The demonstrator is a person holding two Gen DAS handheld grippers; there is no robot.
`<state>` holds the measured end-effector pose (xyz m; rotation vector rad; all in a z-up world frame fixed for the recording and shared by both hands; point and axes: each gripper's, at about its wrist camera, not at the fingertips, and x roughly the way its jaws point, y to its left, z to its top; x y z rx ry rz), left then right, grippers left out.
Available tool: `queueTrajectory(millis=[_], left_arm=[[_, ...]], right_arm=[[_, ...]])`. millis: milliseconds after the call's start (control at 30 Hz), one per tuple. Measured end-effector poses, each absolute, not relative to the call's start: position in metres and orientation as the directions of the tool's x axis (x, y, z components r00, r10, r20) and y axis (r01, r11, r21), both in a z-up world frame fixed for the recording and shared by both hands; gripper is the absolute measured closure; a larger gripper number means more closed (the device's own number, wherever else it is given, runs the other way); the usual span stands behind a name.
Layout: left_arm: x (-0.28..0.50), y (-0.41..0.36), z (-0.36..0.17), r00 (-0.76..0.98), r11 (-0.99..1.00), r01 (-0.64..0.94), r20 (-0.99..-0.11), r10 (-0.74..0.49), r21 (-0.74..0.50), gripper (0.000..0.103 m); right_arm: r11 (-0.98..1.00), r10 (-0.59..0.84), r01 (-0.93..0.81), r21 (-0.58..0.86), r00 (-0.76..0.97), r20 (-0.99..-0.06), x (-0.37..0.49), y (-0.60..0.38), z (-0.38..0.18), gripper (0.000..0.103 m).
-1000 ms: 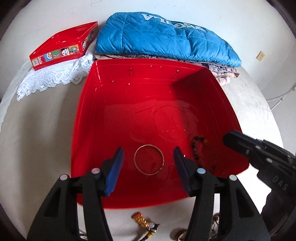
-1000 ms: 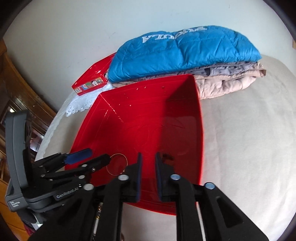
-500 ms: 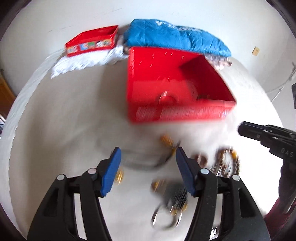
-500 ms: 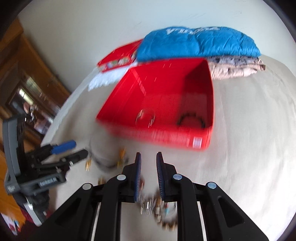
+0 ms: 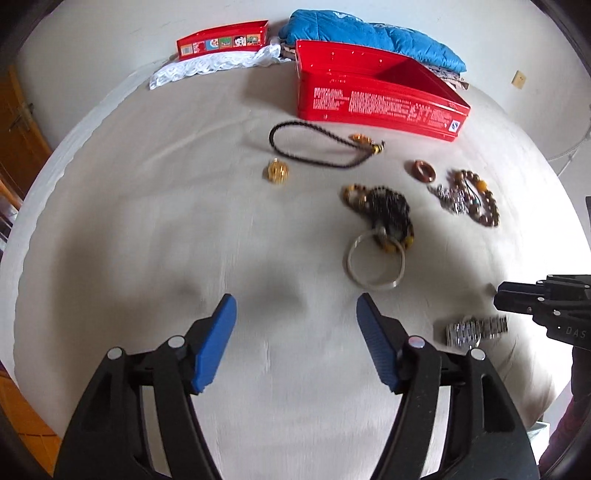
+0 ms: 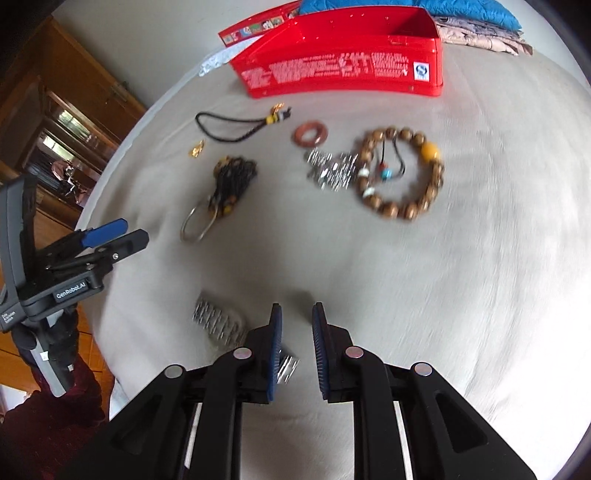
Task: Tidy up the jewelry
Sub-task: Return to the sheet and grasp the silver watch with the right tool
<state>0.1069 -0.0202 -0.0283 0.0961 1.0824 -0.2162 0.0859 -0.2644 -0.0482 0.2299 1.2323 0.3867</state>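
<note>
Jewelry lies loose on a beige cloth in front of a red tin box [image 5: 376,99] [image 6: 343,70]. There is a black cord necklace [image 5: 314,147], a gold charm [image 5: 276,172], a silver bangle [image 5: 375,264] under dark beads [image 5: 388,210], a wooden bead bracelet [image 6: 402,173], a brown ring [image 6: 311,134] and a silver link band [image 5: 474,329] [image 6: 218,321]. My left gripper [image 5: 295,321] is open and empty above bare cloth. My right gripper [image 6: 296,325] is nearly shut with a narrow gap, empty, just right of the silver link band.
A folded blue jacket [image 5: 373,35] on folded clothes lies behind the red box. A smaller red cartoon tin [image 5: 221,40] sits on white lace [image 5: 210,64] at the back left. Wooden furniture [image 6: 55,110] stands past the left edge.
Both grippers have pulled back from over the red box toward me. The box, once right under them, now sits far off, and the loose jewelry has come into view.
</note>
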Motion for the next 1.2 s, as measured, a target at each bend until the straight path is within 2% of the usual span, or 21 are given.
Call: queueTrajectory(millis=[267,400,467,600,733,867,900,1033,1200], left_arm=[[0.092,-0.013,-0.032,0.445,0.976,0.210,-0.884,-0.141,-0.049,0.035],[0.091,-0.009,-0.033,0.445,0.978,0.202,-0.884,-0.141,-0.055,0.034],[0.090,-0.009,-0.033,0.444,0.978,0.201,-0.885,-0.142,-0.056,0.034],[0.092,-0.007,-0.035,0.441,0.979,0.194,-0.886,-0.144,-0.063,0.033],[0.095,-0.006,-0.035,0.438,0.980,0.188,-0.887,-0.147,-0.070,0.033],[0.098,-0.006,-0.037,0.435,0.980,0.187,-0.889,-0.145,-0.068,0.031],[0.098,-0.006,-0.037,0.434,0.980,0.187,-0.889,-0.145,-0.069,0.031],[0.101,-0.009,-0.039,0.428,0.979,0.192,-0.891,-0.151,-0.073,0.031],[0.107,-0.018,-0.043,0.414,0.975,0.212,-0.897,-0.157,-0.072,0.031]], right_arm=[[0.894,0.438,-0.218,0.393,0.226,-0.870,0.063,-0.240,-0.048,0.085],[0.894,0.437,-0.228,0.386,0.255,-0.862,0.065,-0.239,-0.037,0.084],[0.897,0.431,-0.236,0.375,0.268,-0.862,0.067,-0.237,-0.032,0.081],[0.891,0.420,-0.293,0.346,0.245,-0.874,0.078,-0.218,-0.033,0.066],[0.896,0.390,-0.309,0.318,0.207,-0.897,0.086,-0.204,-0.045,0.063],[0.902,0.361,-0.329,0.280,0.219,-0.906,0.085,-0.198,-0.048,0.065],[0.907,0.345,-0.329,0.261,0.228,-0.911,0.085,-0.197,-0.049,0.073],[0.911,0.343,-0.317,0.262,0.233,-0.910,0.083,-0.201,-0.047,0.073],[0.944,0.316,-0.196,0.267,0.292,-0.903,0.091,-0.230,-0.041,0.073]])
